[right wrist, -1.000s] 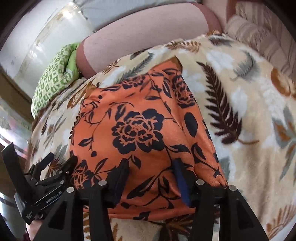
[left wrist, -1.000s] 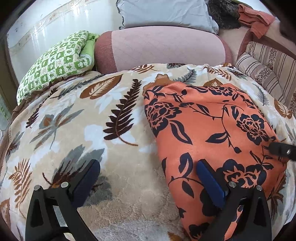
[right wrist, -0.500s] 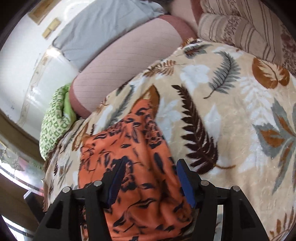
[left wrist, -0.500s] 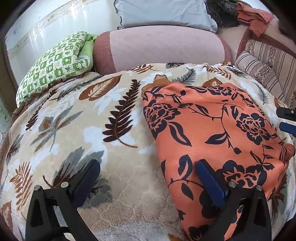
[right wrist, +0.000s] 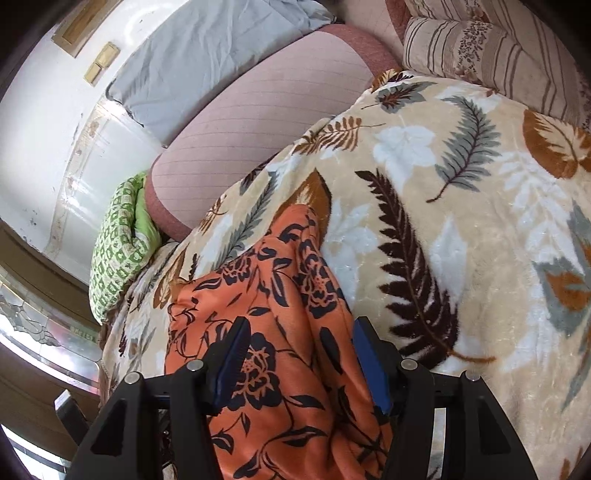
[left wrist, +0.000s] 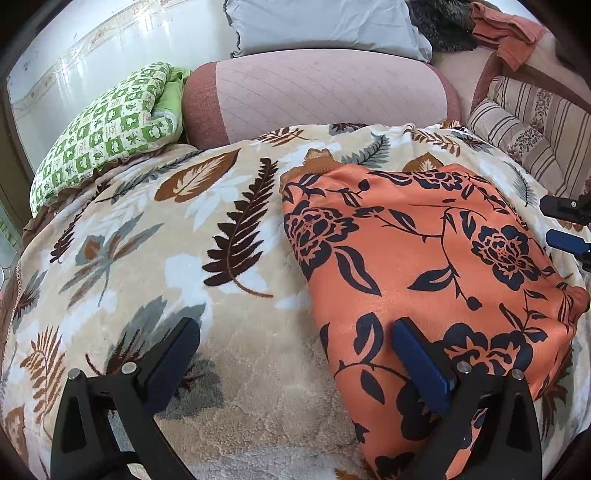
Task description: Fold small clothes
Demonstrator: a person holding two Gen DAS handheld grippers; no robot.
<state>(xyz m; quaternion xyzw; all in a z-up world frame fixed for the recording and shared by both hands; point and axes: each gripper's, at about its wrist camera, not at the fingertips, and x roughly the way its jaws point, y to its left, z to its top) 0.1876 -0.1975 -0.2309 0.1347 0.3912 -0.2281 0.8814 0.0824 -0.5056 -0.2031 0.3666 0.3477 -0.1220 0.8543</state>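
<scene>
An orange garment with black flowers (left wrist: 424, 258) lies folded flat on the leaf-print blanket (left wrist: 184, 258). My left gripper (left wrist: 295, 328) is open wide and low over the blanket. Its right finger (left wrist: 417, 362) hangs over the garment's near left part, and its left finger is over bare blanket. My right gripper (left wrist: 561, 223) shows at the garment's right edge. In the right wrist view it (right wrist: 299, 328) stands open above the garment (right wrist: 280, 295), which shows between the fingers. The pads do not press on it.
A pink bolster (left wrist: 314, 92) lies across the back of the bed with a grey pillow (left wrist: 325, 26) behind it. A green checked quilt (left wrist: 103, 125) is at the back left, and striped cushions (left wrist: 532, 122) at the right. Bare blanket (right wrist: 480, 221) spreads right of the garment.
My right gripper left the garment's near right corner, moved out to its right edge and rolled. Its jaws widened a little. The left gripper and the garment stayed put.
</scene>
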